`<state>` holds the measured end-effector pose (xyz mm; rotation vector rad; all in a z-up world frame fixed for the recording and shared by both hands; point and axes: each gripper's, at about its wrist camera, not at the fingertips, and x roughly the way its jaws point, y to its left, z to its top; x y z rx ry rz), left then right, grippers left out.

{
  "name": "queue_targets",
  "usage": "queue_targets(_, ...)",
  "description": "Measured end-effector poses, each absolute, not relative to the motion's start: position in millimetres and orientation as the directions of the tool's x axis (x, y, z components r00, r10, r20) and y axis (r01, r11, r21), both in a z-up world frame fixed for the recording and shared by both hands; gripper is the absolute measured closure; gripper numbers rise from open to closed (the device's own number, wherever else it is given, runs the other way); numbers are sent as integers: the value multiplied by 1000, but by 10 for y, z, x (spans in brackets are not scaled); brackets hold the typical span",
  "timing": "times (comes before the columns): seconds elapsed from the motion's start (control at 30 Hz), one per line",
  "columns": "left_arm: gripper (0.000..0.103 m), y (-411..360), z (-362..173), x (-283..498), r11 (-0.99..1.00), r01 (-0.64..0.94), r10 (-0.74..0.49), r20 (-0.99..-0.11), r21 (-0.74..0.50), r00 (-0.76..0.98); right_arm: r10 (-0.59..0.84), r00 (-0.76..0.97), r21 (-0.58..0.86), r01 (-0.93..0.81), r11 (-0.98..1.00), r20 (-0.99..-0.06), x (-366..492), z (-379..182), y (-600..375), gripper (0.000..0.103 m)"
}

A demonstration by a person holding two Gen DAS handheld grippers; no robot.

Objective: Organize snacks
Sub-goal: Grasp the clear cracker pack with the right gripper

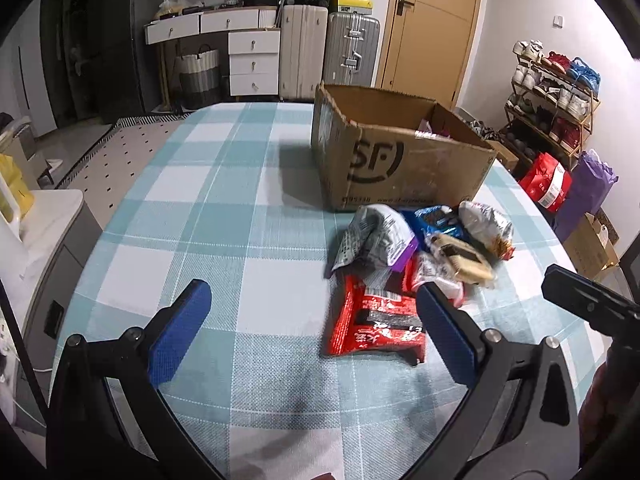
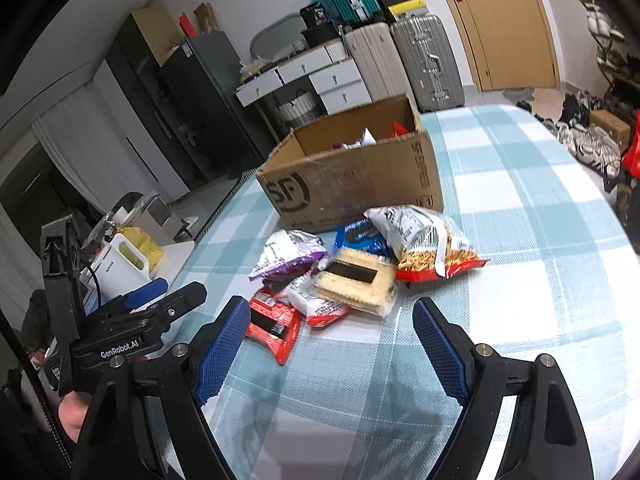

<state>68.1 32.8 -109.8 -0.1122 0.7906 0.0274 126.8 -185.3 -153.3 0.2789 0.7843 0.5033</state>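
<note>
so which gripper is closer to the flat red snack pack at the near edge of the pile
Left. The left gripper hangs open right beside the red snack pack, its right finger overlapping it. The right gripper is open too, slightly farther back.

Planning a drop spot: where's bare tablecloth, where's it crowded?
Bare: the blue-and-white checked tablecloth left of the brown cardboard SF box, and the patch right of the pile. Crowded: the heap of foil snack packets directly in front of the box.
</note>
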Motion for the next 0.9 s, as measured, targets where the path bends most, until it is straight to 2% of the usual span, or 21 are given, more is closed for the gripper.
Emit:
queue_targets(0.5,1,421,-1476,881,992,-69,-35,-743,-109,668,542,537,474,-274,837,-646,1741,-1918,-1689,18)
queue_targets(0.9,1,493,-1678,1052,986,-69,-76,-774,-153,628,504,536,440,-254,862,-677,2048,-2031,-1456,18)
